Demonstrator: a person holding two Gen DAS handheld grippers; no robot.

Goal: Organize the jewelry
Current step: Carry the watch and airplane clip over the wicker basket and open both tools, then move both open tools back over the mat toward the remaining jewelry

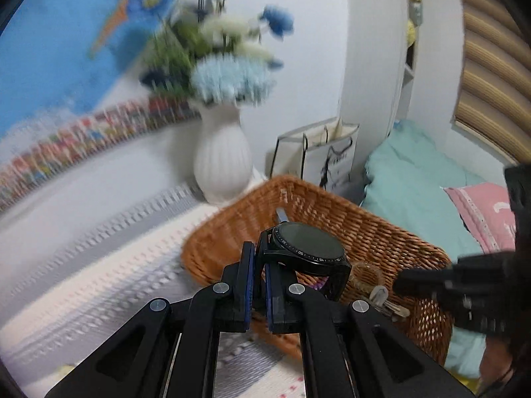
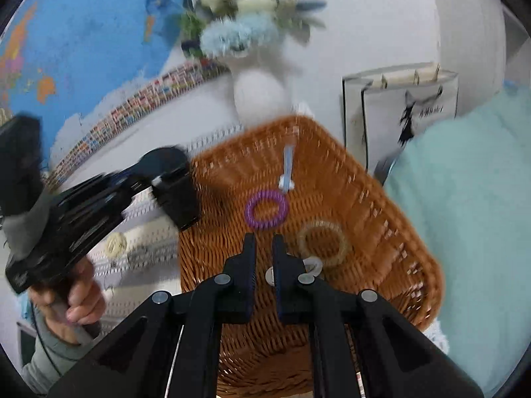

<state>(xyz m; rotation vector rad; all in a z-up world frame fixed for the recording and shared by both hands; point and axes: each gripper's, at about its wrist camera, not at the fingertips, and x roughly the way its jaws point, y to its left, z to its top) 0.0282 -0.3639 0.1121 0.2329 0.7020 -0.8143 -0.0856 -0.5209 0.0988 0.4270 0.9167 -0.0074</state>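
Gripping a black watch by its strap, my left gripper has its jaws pinched nearly together, the round dark face tilted up to the right with white bezel marks readable along its edge. It hangs over the near-left part of the wicker basket, above the rim. My right gripper is closed with nothing between its pads that I can see, pointing down over the basket's middle. On the basket floor lie a purple coil band just ahead of those tips, a pale straw-coloured ring to its right, a light blue clip further back, and some small whitish pieces beside my right finger, too hidden to name. The basket's floor is bare near its left wall and in its near part. A white vase of flowers stands just behind the far corner, a paper bag behind the right side, and teal bedding runs alongside the right edge. To the left, the knitted cloth lies flat and open.
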